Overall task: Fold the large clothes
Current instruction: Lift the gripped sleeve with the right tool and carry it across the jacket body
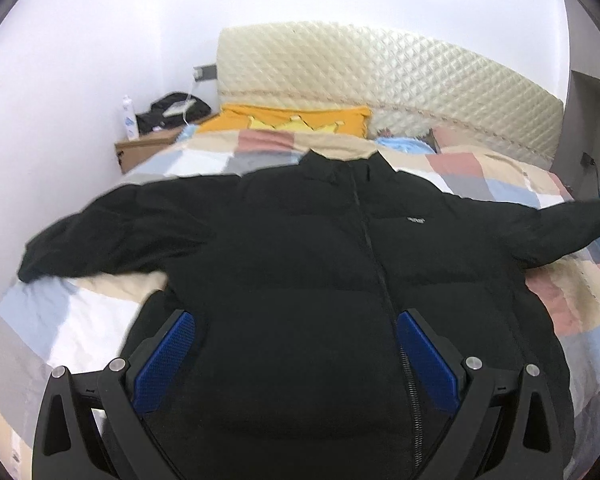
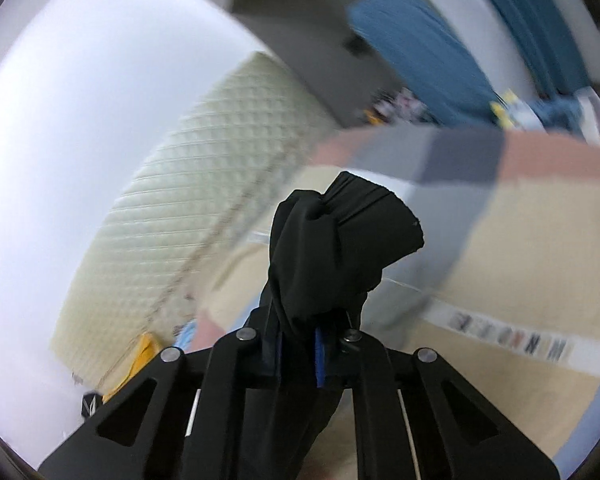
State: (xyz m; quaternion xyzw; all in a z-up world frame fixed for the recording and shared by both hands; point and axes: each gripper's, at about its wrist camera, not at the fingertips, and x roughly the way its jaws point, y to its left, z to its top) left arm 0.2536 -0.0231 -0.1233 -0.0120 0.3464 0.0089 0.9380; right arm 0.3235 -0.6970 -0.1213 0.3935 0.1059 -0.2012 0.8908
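Note:
A black puffer jacket (image 1: 300, 240) lies front up on the bed, zipper shut, collar toward the headboard, both sleeves spread out sideways. My left gripper (image 1: 296, 344) is open above the jacket's lower hem, its blue pads wide apart and holding nothing. My right gripper (image 2: 300, 332) is shut on the cuff of the jacket's right-hand sleeve (image 2: 336, 236), which bunches up out of the jaws. That sleeve end shows stretched out at the right edge of the left wrist view (image 1: 580, 216).
The bed has a patchwork quilt (image 1: 80, 320) and a cream quilted headboard (image 1: 380, 80). An orange pillow (image 1: 292, 118) lies by the headboard. A wooden nightstand (image 1: 148, 148) with a bottle and a black bag stands at the left. Blue fabric (image 2: 420, 44) hangs at the right.

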